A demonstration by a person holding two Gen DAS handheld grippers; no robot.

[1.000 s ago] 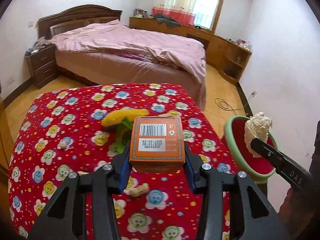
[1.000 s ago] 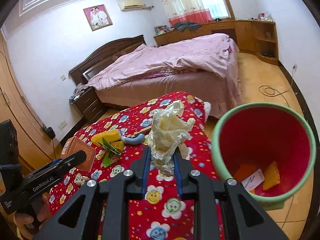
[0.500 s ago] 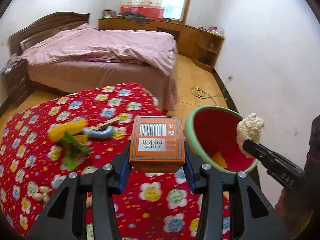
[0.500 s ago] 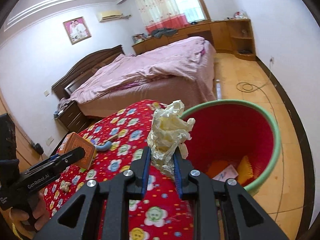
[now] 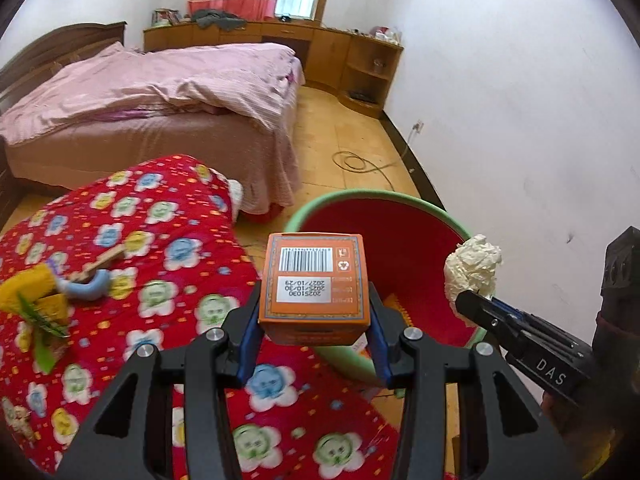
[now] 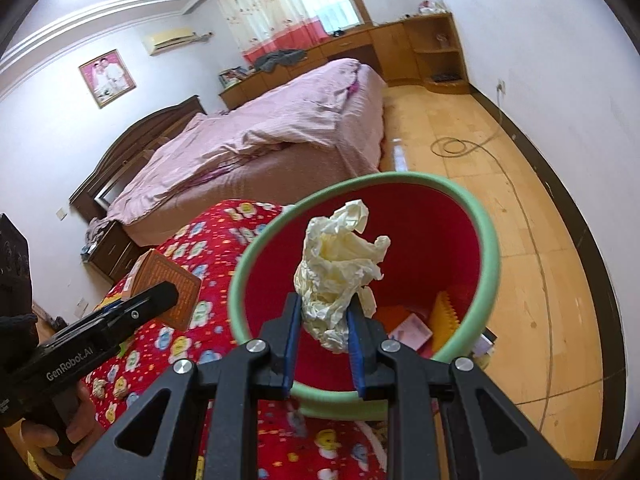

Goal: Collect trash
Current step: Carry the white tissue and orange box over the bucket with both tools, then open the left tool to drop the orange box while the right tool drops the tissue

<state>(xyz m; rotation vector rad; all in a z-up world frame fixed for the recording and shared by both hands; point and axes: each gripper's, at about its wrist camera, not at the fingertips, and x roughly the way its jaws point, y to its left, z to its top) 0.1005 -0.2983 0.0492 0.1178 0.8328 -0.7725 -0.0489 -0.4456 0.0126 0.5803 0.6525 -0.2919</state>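
Note:
My left gripper (image 5: pixel 314 324) is shut on an orange carton (image 5: pixel 314 280) with a barcode, held at the near rim of the green-rimmed red bin (image 5: pixel 400 200). My right gripper (image 6: pixel 322 320) is shut on a crumpled cream paper wad (image 6: pixel 340 268), held over the mouth of the bin (image 6: pixel 490 256). The wad (image 5: pixel 474 266) and right gripper also show in the left wrist view, the carton (image 6: pixel 166 288) and left gripper in the right wrist view. Orange, yellow and pink scraps (image 6: pixel 412 330) lie at the bin's bottom.
A table with a red flowered cloth (image 5: pixel 160 240) holds yellow and green scraps (image 5: pixel 36 300), a blue curved piece (image 5: pixel 92 286) and peanut shells (image 5: pixel 16 416). A pink bed (image 5: pixel 160 92) stands behind. A cable (image 5: pixel 356 160) lies on the wood floor. The white wall is right.
Both grippers have swung right from over the table toward the bin, each keeping hold of its piece. The paper wad now hangs over the bin's opening.

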